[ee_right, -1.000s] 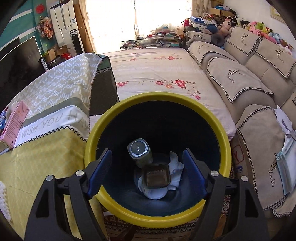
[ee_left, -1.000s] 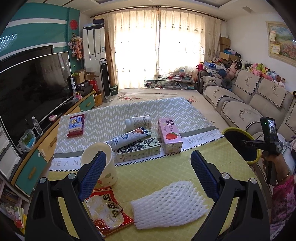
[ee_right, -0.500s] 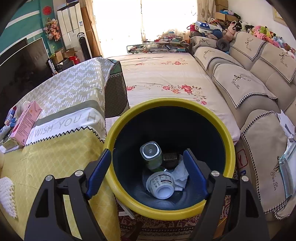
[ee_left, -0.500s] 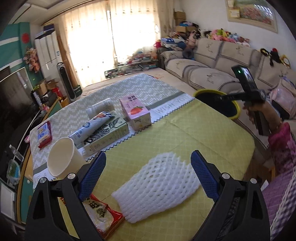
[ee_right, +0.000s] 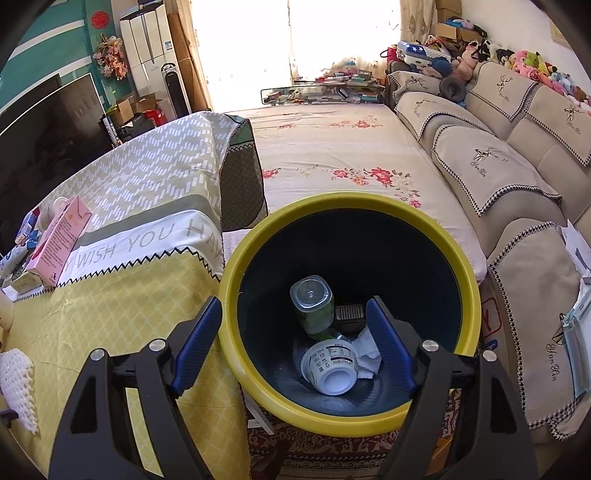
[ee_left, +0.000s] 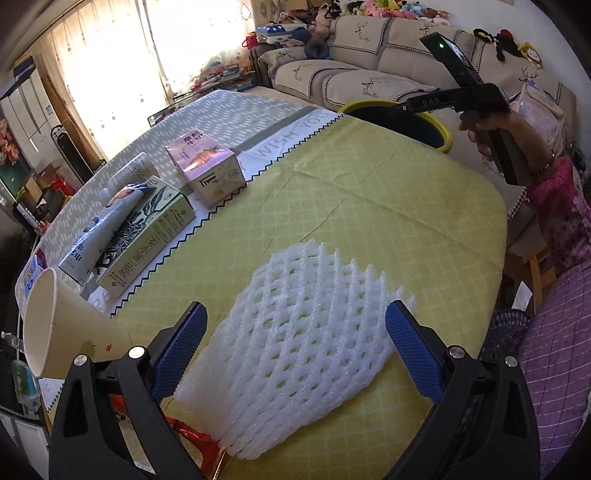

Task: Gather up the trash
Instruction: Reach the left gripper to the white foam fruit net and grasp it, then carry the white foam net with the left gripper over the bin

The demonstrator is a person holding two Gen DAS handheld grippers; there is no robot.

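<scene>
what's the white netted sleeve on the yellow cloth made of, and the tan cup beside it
White netted sleeve: looks like soft foam mesh, matte, with puffy strands and open diamond holes, probably expanded polyethylene. Tan cone-shaped cup: seems to be paper, given its thin rim and dull, unglossy wall, though a thin coating can't be ruled out.

Bkgd only: beige sofa (ee_right: 491, 162) w/ embroidered covers along right wall, plush toys (ee_right: 532, 64) piled on its back. Floral sheet (ee_right: 343, 155) spread btwn sofa & table. Black TV (ee_right: 48, 122) at left, tower fan (ee_right: 176, 88) nr bright curtained window (ee_right: 306, 33).
</scene>
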